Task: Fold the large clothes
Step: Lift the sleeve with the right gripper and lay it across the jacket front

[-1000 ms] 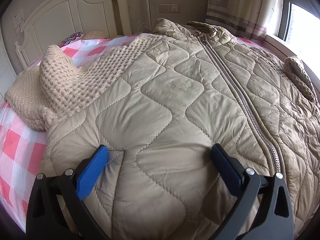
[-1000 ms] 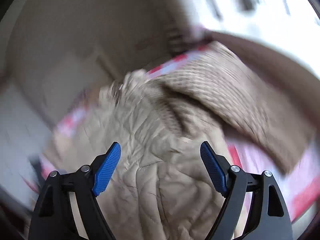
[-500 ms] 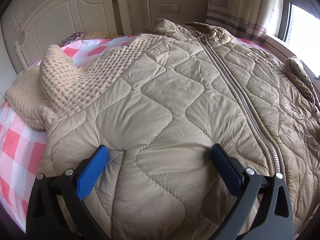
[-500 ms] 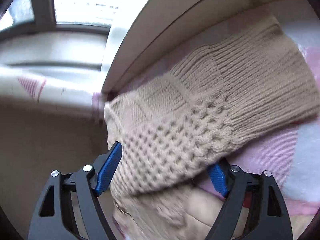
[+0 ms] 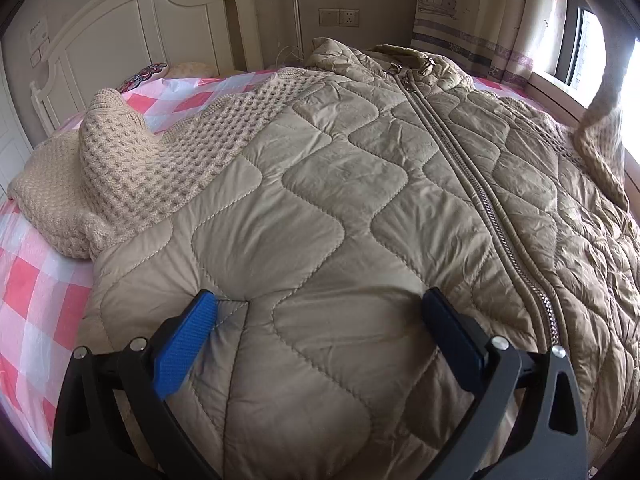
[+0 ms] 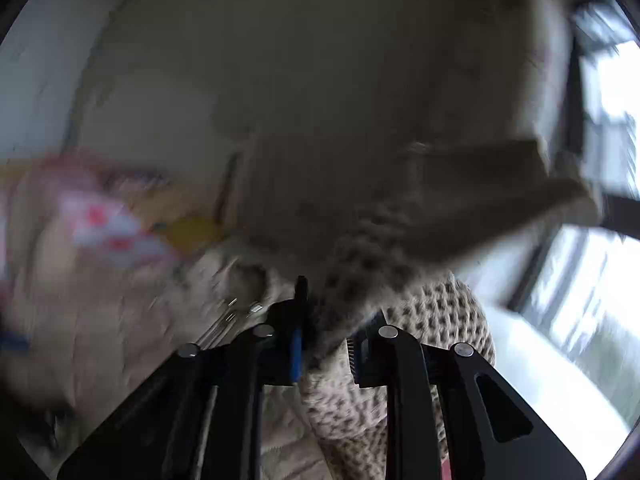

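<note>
A beige quilted jacket lies front up on the bed, its zipper closed. Its knit left sleeve is bunched on the checked sheet. My left gripper is open and hovers over the jacket's lower hem with nothing gripped. At the window side the other knit sleeve hangs lifted off the bed. In the blurred right wrist view my right gripper is closing, and its jaws pinch that knit sleeve, which drapes up over them and hides the fingertips.
The pink and white checked sheet covers the bed. A white headboard stands at the far left. A wall socket is behind the bed, with a curtain and a bright window at the right.
My right gripper went from open around the knit sleeve to pinched on it. That sleeve has risen off the bed by the window. The left gripper has not moved.
</note>
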`<state>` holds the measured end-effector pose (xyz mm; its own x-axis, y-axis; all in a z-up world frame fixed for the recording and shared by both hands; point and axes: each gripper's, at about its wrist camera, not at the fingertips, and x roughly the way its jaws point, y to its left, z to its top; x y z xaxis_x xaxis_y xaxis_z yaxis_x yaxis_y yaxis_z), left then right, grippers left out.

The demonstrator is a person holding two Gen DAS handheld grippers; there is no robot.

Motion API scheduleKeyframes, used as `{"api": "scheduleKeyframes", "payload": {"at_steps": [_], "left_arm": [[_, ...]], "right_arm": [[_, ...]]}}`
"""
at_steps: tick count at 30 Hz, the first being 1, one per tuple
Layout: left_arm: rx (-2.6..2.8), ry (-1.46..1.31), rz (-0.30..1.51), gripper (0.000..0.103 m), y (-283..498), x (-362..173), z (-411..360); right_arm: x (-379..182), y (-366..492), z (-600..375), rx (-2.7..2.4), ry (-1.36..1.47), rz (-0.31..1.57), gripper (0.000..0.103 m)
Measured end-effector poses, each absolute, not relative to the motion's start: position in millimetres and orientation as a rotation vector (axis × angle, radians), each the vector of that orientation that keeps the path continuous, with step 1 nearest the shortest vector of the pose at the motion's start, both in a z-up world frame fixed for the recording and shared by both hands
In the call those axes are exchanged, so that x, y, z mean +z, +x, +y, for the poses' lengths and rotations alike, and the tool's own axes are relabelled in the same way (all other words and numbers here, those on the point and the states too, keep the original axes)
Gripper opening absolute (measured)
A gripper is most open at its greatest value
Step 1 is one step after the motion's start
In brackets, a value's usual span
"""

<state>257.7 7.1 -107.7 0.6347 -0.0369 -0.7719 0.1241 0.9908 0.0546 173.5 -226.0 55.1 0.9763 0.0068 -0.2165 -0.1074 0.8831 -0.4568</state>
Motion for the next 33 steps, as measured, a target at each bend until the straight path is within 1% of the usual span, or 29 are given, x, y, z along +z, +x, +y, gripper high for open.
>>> {"api": "scheduleKeyframes", "payload": {"at_steps": [1, 3, 5, 7, 9, 12, 14, 15, 16, 18, 21, 22, 23, 25, 26, 28, 30, 31, 33], "left_arm": [[-0.093, 0.106, 0.878, 0.101, 257.3, -107.8, 6.9], [-0.093, 0.107, 0.877, 0.101, 256.7, -107.5, 6.9], [-0.095, 0.109, 0.877, 0.101, 256.3, -107.6, 6.3], [-0.091, 0.126, 0.875, 0.101, 255.2, -107.8, 4.3], [-0.092, 0.122, 0.875, 0.101, 255.6, -107.7, 4.5], [-0.117, 0.099, 0.856, 0.101, 251.2, -104.5, 6.9], [-0.161, 0.066, 0.81, 0.101, 241.6, -98.3, 10.9], [-0.171, 0.051, 0.782, 0.101, 237.5, -95.1, 14.8], [-0.162, 0.04, 0.764, 0.101, 236.8, -92.5, 18.1], [-0.134, 0.021, 0.793, 0.101, 246.7, -92.2, 24.0], [-0.115, 0.067, 0.821, 0.1, 267.5, -88.3, 22.9], [-0.1, 0.089, 0.799, 0.085, 270.8, -84.7, 22.2], [-0.091, 0.119, 0.757, 0.048, 276.6, -77.8, 20.2], [-0.081, 0.18, 0.717, 0.01, 287.1, -67.6, 14.0], [-0.064, 0.221, 0.67, 0.007, 292.4, -58.9, 11.4], [-0.063, 0.304, 0.571, 0.007, 292.3, -44.5, 6.1], [0.021, 0.514, 0.442, 0.007, 291.9, -37.9, -7.6], [0.058, 0.628, 0.4, 0.01, 293.4, -40.6, -14.2], [0.138, 0.78, 0.434, 0.027, 304.1, -53.0, -18.1]], "right_arm": [[46.9, 158.2, -206.6, 0.116, -0.577, 0.215, 0.057], [41.2, 139.9, -195.4, 0.155, -0.601, 0.206, 0.097], [36.9, 123.7, -207.8, 0.162, -0.543, 0.225, 0.095], [33.8, 115.4, -239.1, 0.097, -0.426, 0.235, 0.095], [27.0, 124.0, -274.5, 0.072, -0.278, 0.291, 0.094], [13.0, 141.5, -329.7, -0.013, -0.069, 0.416, 0.082], [-1.2, 146.5, -361.4, -0.06, 0.04, 0.497, 0.074], [-10.5, 153.7, -368.2, -0.067, 0.058, 0.522, 0.068], [-20.6, 155.3, -374.5, -0.066, 0.057, 0.55, 0.065], [-43.1, 154.2, -377.8, -0.03, 0.054, 0.569, 0.065], [-53.5, 157.2, -383.5, -0.011, 0.083, 0.578, 0.065], [-53.5, 154.6, -386.2, -0.018, 0.093, 0.572, 0.065], [-56.9, 153.3, -387.0, -0.017, 0.104, 0.575, 0.065], [-61.4, 156.5, -392.0, -0.021, 0.136, 0.579, 0.065], [-62.7, 157.3, -394.4, -0.027, 0.152, 0.581, 0.065], [-63.1, 160.8, -395.9, -0.028, 0.178, 0.59, 0.065], [-67.0, 167.2, -394.6, -0.021, 0.187, 0.598, 0.066], [-68.6, 168.5, -393.7, -0.018, 0.184, 0.603, 0.066], [-68.5, 169.9, -392.5, -0.024, 0.176, 0.611, 0.066]]}}
